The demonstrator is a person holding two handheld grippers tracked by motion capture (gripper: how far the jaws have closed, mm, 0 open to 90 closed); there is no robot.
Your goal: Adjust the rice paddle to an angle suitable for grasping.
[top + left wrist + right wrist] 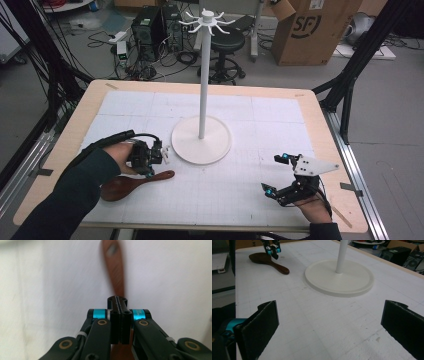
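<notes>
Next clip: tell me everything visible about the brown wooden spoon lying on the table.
The brown wooden spoon looks like dark, glossy wood, with a broad oval bowl and a tapering handle that has a small hole near its end. It lies flat on the white gridded mat, left of the white stand's round base. The left gripper is directly above its handle, jaws closed; contact is unclear.

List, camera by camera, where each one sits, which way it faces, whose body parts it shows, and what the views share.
High view: above the near table edge, looking forward and down at the white stand; both forearms, left tool, right tool.
Left gripper view: on the left tool, looking down its closed jaws at the wooden spoon.
Right gripper view: on the right tool, jaws wide apart, facing across the table toward stand and spoon.
Shared: all three show the spoon.
</notes>
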